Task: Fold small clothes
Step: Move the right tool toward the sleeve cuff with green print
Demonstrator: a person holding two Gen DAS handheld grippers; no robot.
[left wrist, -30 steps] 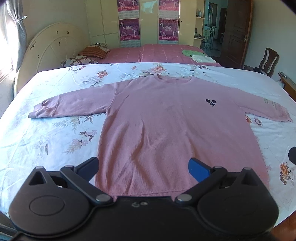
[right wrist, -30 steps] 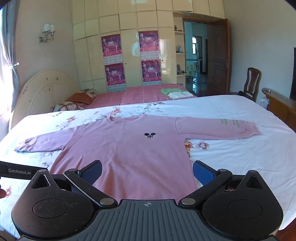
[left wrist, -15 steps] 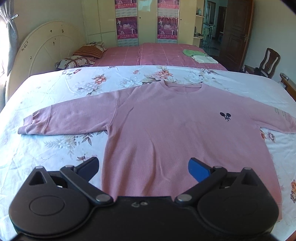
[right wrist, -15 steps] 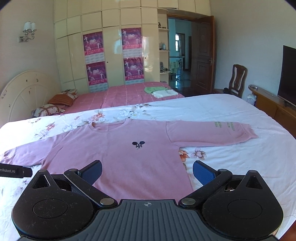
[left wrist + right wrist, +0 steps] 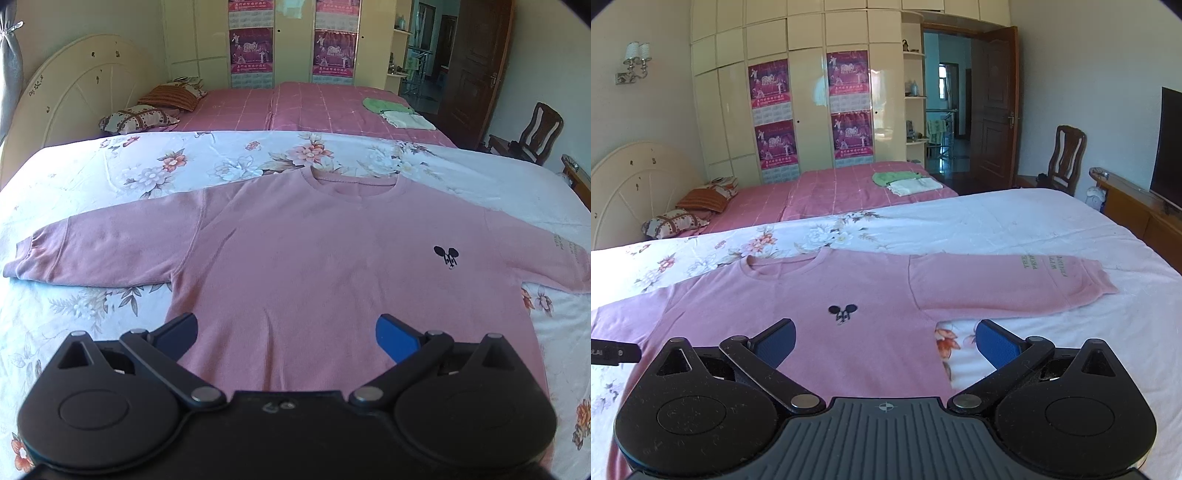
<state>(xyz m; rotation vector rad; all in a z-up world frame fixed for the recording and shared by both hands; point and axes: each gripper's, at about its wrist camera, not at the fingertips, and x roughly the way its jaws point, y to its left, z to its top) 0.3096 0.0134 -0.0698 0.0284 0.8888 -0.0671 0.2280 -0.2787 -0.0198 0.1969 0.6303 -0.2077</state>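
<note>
Left wrist: left gripper (image 5: 287, 332) gaped wide, empty, above the pink sweater (image 5: 314, 266) spread flat on the floral bedsheet (image 5: 110, 173).

Right wrist: right gripper (image 5: 885, 341) likewise wide, empty, above the sweater's right side. Risk: pinching sheet with fabric would drag both.

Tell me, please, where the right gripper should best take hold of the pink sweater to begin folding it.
Probably the cuff of the printed sleeve, approached from the right. The pink sweater lies flat, that sleeve stretched sideways over the floral sheet, its end free. The right gripper is open.
</note>
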